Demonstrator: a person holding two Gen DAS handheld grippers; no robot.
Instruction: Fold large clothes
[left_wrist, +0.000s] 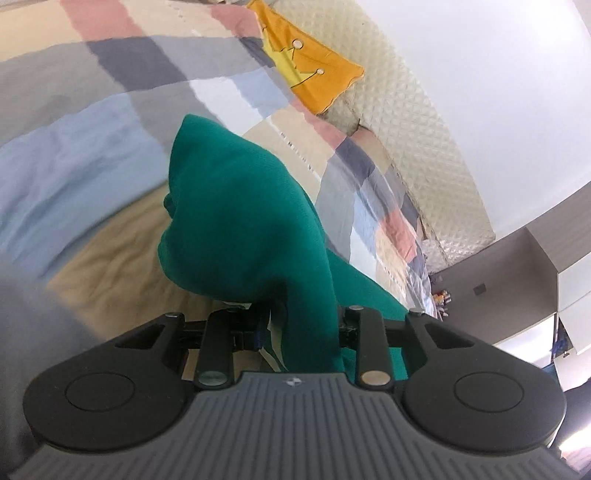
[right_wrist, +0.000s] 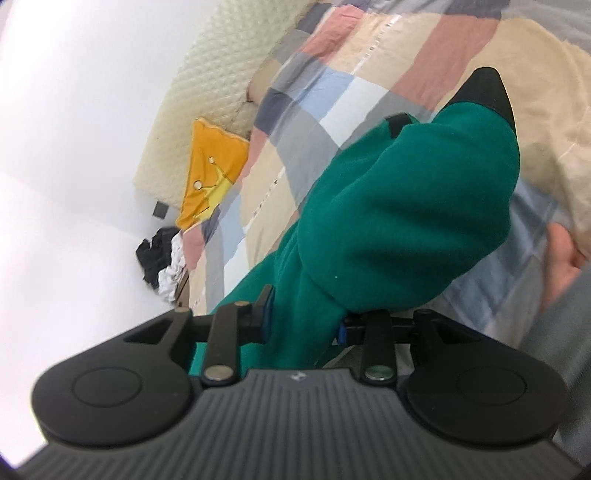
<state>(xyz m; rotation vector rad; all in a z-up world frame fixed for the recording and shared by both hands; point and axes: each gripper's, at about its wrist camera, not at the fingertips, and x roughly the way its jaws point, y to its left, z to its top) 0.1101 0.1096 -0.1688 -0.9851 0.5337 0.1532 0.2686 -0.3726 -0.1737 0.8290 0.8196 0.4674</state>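
Behind everything runs a white wall (right_wrist: 74, 184) with a cream quilted headboard (left_wrist: 417, 147) against it, and below that a bed under a patchwork duvet (left_wrist: 74, 155) of grey, blue, pink and beige squares. An orange pillow (left_wrist: 314, 74) with a crown print lies by the headboard, and a black-and-white heap of clothes (right_wrist: 162, 258) sits near the wall.

Bunched over the duvet hangs the green garment (left_wrist: 236, 221), with a black tip showing in the right wrist view. It looks soft, thick and limp, likely fairly light and not slippery, so it should sag wherever unsupported; seams, shoulders or hem corners seem the best holds.

Both tools grip it: the left gripper (left_wrist: 306, 332) and the right gripper (right_wrist: 303, 325) each have 2 fingers pinched narrow on a fold of green cloth.
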